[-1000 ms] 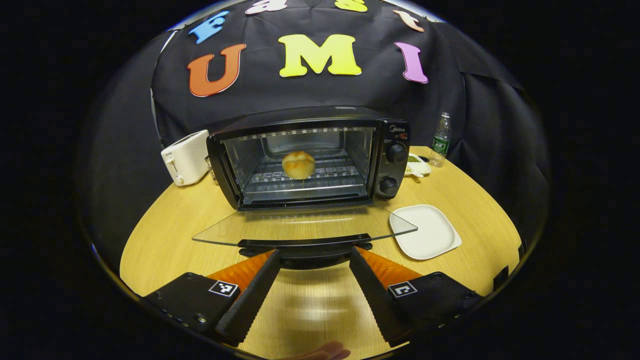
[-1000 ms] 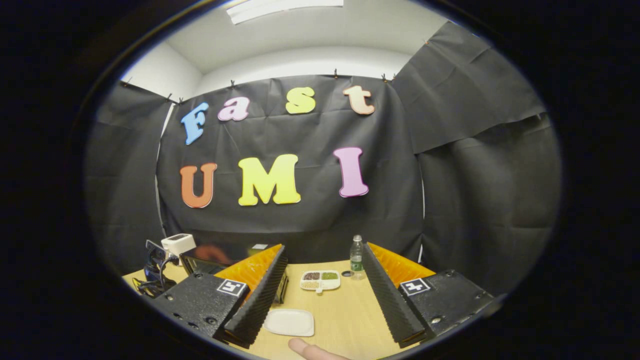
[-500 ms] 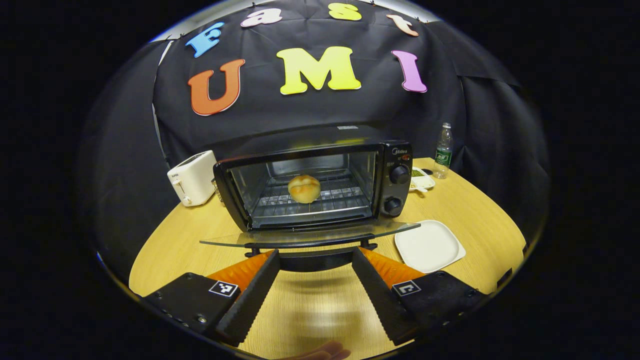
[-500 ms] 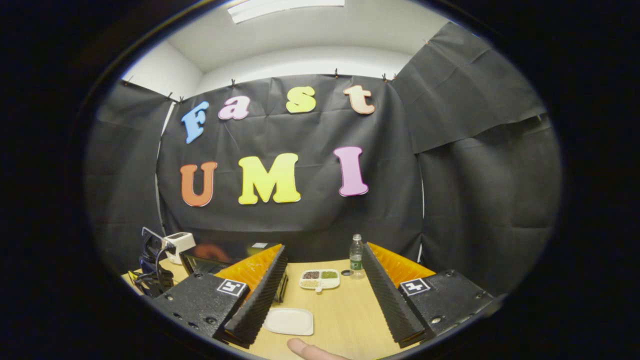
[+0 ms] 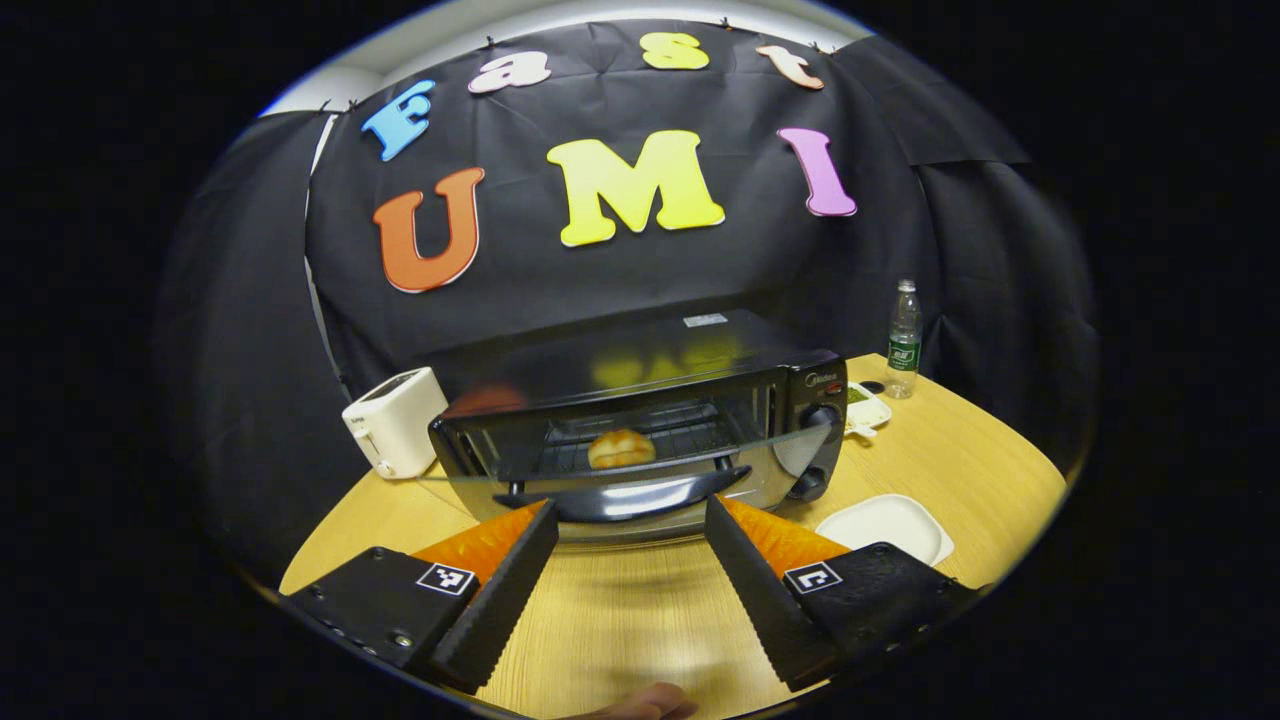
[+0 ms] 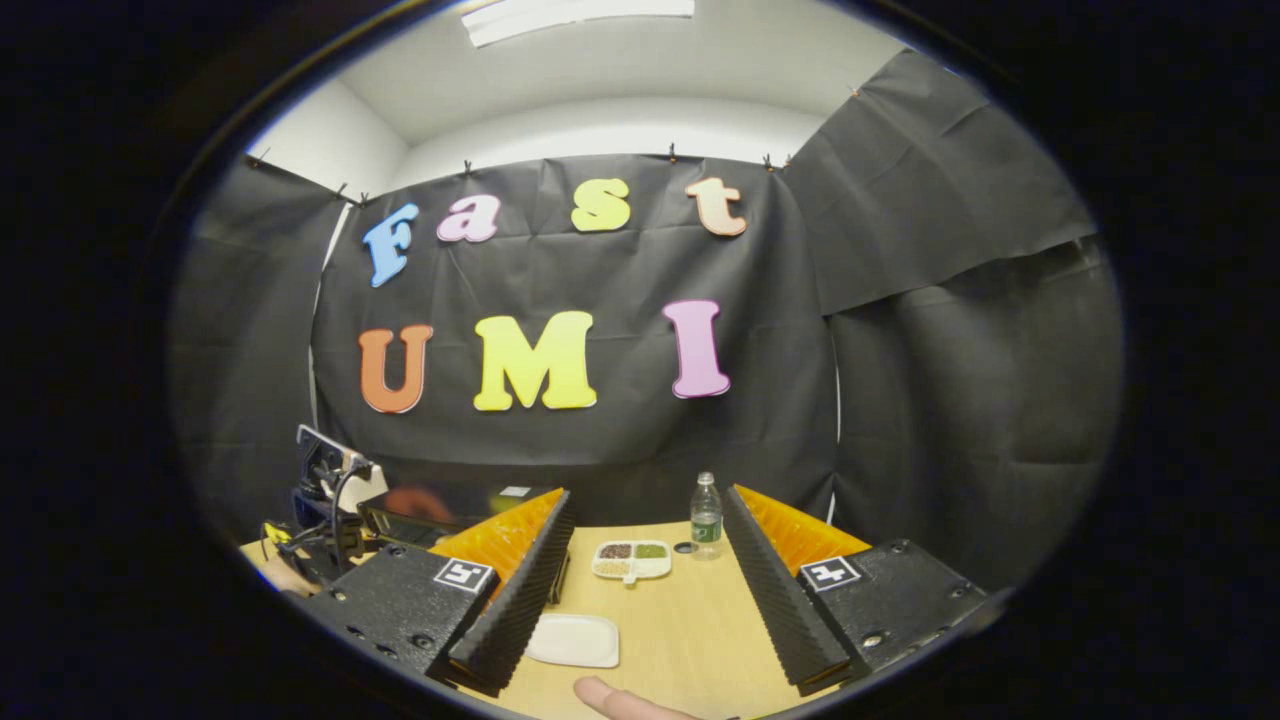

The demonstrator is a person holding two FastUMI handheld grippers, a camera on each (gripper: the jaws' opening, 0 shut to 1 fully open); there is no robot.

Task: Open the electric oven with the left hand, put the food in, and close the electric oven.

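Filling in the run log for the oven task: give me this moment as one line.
phase: closing oven | left claw: open, at door handle, door partly raised | bun: on oven rack | right claw: open, idle above table

one electric oven (image 5: 640,420), one bread roll (image 5: 621,448) inside; two knobs (image 5: 823,418) on its panel. one white toaster (image 5: 395,435), one water bottle (image 5: 903,340), one square white plate (image 5: 885,525), one sectioned dish (image 6: 630,561), two grippers: left (image 5: 630,515), right (image 6: 648,505).
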